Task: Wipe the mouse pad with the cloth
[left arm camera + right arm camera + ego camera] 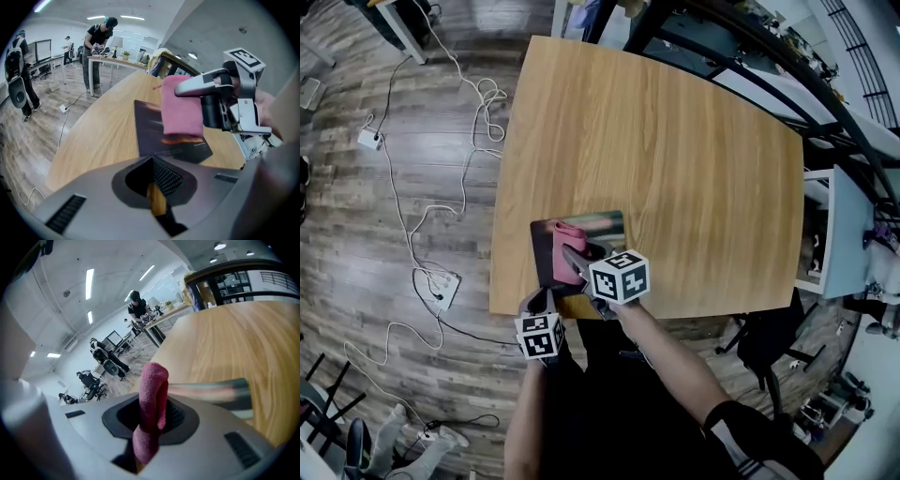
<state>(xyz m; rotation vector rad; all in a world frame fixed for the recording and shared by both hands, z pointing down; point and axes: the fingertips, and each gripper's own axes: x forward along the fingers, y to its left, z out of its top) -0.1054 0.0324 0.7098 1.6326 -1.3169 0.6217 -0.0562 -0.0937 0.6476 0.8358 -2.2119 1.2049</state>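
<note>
The dark mouse pad [600, 228] lies at the near left edge of the wooden table [675, 159]. A folded pink cloth [562, 249] rests on the pad's left half. My right gripper [574, 261] is shut on the cloth, holding it against the pad. In the right gripper view the cloth [153, 392] stands pinched between the jaws, with the pad [220, 391] beyond. My left gripper [534, 302] hovers at the table's near edge, just short of the pad, shut on nothing. The left gripper view shows the pad [150, 131], the cloth [182, 112] and the right gripper [180, 90] over it.
Cables and power strips [441, 286] trail over the floor left of the table. A white shelf unit [839, 225] and black railing stand at the right. An office chair [764, 342] sits near the table's front right corner. A person [98, 47] stands at a far desk.
</note>
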